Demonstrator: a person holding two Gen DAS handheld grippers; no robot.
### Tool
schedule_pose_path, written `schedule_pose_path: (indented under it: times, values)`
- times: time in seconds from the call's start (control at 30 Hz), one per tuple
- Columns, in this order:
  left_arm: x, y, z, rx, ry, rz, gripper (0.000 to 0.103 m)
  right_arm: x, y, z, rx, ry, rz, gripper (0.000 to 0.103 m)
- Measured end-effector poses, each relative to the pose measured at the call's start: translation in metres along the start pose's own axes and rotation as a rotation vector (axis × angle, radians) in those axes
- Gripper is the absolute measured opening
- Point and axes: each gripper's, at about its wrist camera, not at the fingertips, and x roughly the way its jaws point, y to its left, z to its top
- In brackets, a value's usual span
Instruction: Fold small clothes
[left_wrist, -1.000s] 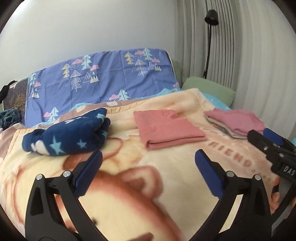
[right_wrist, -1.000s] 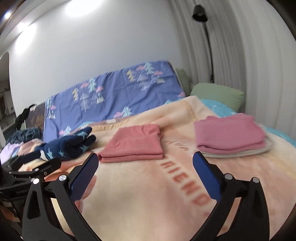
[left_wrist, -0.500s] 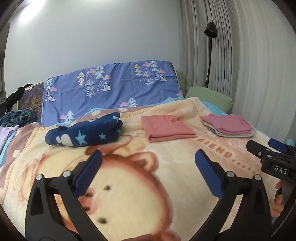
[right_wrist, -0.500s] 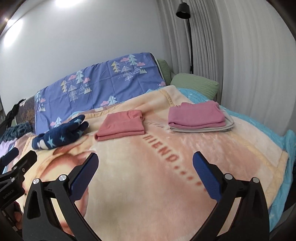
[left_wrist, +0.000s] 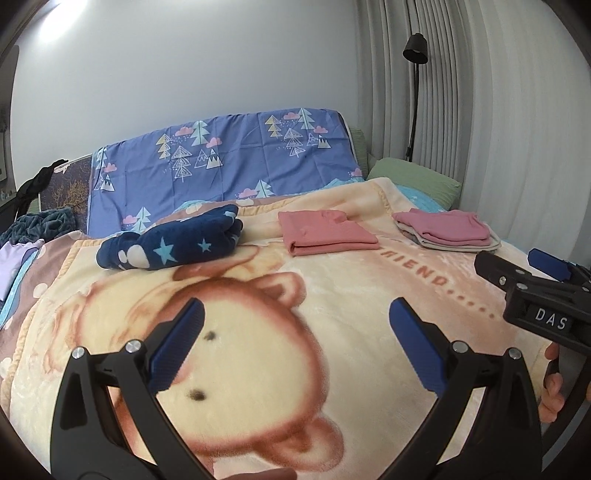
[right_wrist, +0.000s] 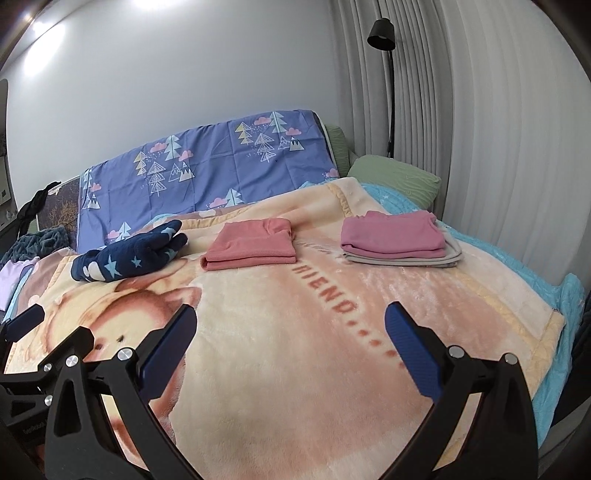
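A folded salmon garment (left_wrist: 325, 233) (right_wrist: 255, 245) lies on the bear-print blanket (left_wrist: 258, 332) (right_wrist: 295, 325) at mid-bed. To its right a folded pink garment (left_wrist: 445, 227) (right_wrist: 393, 232) tops a small stack of folded clothes. To its left lies a navy star-print garment (left_wrist: 173, 247) (right_wrist: 129, 258), loosely rolled. My left gripper (left_wrist: 295, 332) is open and empty, held above the blanket's near part. My right gripper (right_wrist: 290, 334) is open and empty too; it shows at the right edge of the left wrist view (left_wrist: 532, 273).
A purple tree-print sheet (left_wrist: 221, 170) covers the headboard. A green pillow (right_wrist: 399, 175) and a black floor lamp (right_wrist: 384, 37) stand at the back right by the curtains. Dark and lilac clothes (left_wrist: 22, 240) lie at the bed's left edge. The blanket's right edge (right_wrist: 554, 314) drops off.
Both grippers have pulled back and up from the folded clothes, which now look smaller and farther away. Both stayed open and empty.
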Motion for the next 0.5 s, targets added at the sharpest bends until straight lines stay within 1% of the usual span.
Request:
schedule_pose_path:
  times: [0.5]
  values:
    - [0.0081, 0.0012, -0.0051, -0.005, 0.057, 0.022, 0.101, 0.0048, 0.0008, -0.0013, -0.019, 0.012, -0.005, 0.102]
